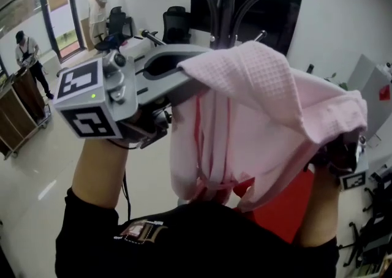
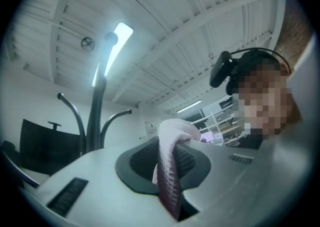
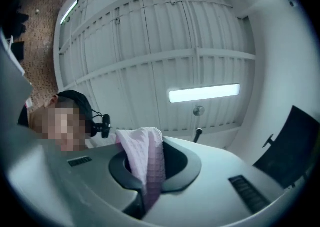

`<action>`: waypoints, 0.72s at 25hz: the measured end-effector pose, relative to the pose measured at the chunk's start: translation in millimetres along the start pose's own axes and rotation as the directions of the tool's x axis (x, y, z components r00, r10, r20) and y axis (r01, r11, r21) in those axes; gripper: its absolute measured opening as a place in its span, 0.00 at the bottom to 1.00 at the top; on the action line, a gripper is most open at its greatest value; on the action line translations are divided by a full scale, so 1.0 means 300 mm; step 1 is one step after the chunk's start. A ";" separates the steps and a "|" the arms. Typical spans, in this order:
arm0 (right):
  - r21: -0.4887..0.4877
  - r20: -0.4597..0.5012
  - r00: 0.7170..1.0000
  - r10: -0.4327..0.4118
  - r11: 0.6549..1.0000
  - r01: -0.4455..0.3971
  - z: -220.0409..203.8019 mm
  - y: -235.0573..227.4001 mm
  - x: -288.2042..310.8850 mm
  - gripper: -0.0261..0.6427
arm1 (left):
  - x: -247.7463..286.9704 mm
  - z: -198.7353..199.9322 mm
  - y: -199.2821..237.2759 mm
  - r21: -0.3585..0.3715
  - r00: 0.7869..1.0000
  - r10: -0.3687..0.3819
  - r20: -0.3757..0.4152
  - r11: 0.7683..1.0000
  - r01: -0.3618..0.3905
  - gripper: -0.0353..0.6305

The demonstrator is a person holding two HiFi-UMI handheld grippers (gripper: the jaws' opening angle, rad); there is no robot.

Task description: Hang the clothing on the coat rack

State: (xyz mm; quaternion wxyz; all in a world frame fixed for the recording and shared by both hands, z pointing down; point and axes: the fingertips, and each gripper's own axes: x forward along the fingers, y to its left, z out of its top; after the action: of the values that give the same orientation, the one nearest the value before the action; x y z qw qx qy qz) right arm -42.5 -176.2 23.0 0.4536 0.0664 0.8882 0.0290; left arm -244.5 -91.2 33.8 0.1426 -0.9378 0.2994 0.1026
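Left claw [image 2: 170, 171] pinched shut on a fold of pink cloth [image 1: 263, 105], right claw [image 3: 147, 171] pinched shut on another fold. Both are held up high, the cloth slung between them and bunched over the left claw's tip. Rack [image 1: 225, 1] is just behind the cloth with its curved arms above it; the cloth is not on the rack.

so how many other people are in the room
2. One person stands by the doorway at far upper left; a second person is beside the wooden cart at the left edge. The pink garment may hide more.
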 end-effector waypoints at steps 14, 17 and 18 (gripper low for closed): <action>-0.115 -0.378 0.858 -0.348 0.937 0.330 -0.554 -0.342 -0.065 0.06 | 0.067 -0.258 0.447 -0.231 0.944 0.313 -0.103 0.916 -0.329 0.08; -0.053 -0.478 0.832 -0.282 0.955 0.293 -0.687 -0.281 -0.130 0.06 | -0.001 -0.323 0.454 -0.235 0.923 0.349 -0.161 0.895 -0.379 0.07; -0.018 -0.484 0.838 -0.252 0.960 0.278 -0.706 -0.250 -0.141 0.06 | -0.016 -0.338 0.432 -0.238 0.924 0.340 -0.178 0.896 -0.375 0.07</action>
State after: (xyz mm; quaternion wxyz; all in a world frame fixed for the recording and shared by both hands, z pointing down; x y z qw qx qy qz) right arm -196.4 -254.8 172.6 0.2160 -0.0543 0.9740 -0.0420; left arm -314.1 -223.0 103.7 -0.0266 -0.8819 0.4590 0.1041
